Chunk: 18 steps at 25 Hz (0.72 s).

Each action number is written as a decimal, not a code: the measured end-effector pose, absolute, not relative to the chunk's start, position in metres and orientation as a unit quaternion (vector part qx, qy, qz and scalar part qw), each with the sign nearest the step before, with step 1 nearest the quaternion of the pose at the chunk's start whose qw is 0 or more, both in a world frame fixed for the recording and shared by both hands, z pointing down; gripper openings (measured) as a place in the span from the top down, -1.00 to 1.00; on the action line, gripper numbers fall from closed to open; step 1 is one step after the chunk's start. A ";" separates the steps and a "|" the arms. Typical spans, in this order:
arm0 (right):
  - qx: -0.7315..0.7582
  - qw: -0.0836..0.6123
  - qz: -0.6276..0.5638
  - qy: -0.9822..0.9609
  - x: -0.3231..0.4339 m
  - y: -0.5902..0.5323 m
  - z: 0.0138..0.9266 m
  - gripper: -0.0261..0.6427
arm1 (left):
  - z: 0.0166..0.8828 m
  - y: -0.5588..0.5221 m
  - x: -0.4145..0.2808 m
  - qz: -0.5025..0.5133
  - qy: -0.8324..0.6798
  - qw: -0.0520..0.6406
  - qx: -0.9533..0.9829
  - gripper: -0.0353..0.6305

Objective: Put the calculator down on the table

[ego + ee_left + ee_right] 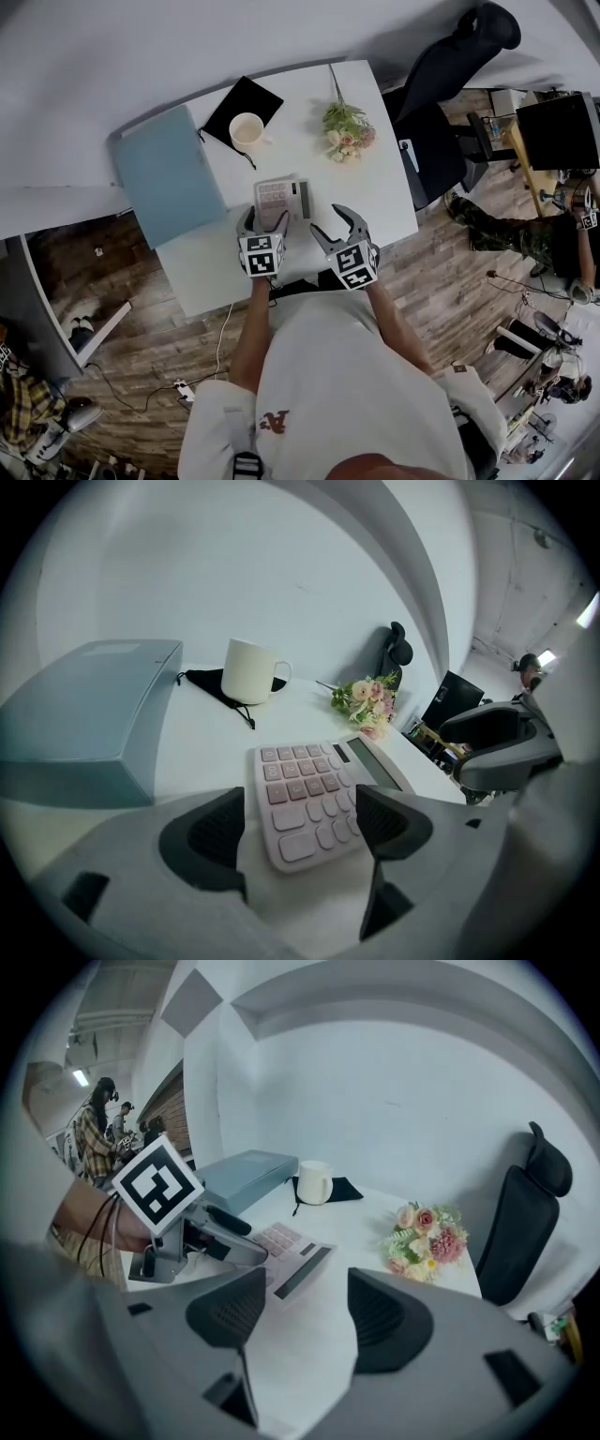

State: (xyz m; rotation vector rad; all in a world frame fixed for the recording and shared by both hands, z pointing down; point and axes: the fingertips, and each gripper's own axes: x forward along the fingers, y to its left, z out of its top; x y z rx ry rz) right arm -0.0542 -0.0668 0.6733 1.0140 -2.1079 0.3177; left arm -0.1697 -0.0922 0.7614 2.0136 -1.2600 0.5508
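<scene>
- My left gripper (pixel 267 216) has its jaws wide, with the pink calculator (pixel 314 794) lying flat on the desk (pixel 375 187) between them.
- My right gripper (pixel 330 221) is just beside it, jaws wide and empty.
- Beyond are a blue file box (pixel 169 173), a mug (pixel 251 670) on a black pouch (pixel 242 101), and flowers (pixel 347 129).
- From above, my left jaws hide the calculator's near edge.

One each: calculator (pixel 283 199), mug (pixel 247 129), folder (pixel 169 174), pouch (pixel 246 97), bouquet (pixel 349 131).
</scene>
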 end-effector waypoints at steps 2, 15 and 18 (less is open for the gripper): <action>0.400 0.382 0.125 -0.824 -0.054 -0.065 0.672 0.09 | 0.758 -0.090 -0.170 0.211 -0.484 0.340 0.778 -0.26; 0.407 0.331 0.090 -0.846 -0.066 -0.072 0.648 0.11 | 0.703 -0.088 -0.186 0.150 -0.520 0.264 0.798 -0.30; 0.407 0.303 0.083 -0.858 -0.074 -0.077 0.633 0.11 | 0.673 -0.093 -0.192 0.130 -0.537 0.230 0.801 -0.30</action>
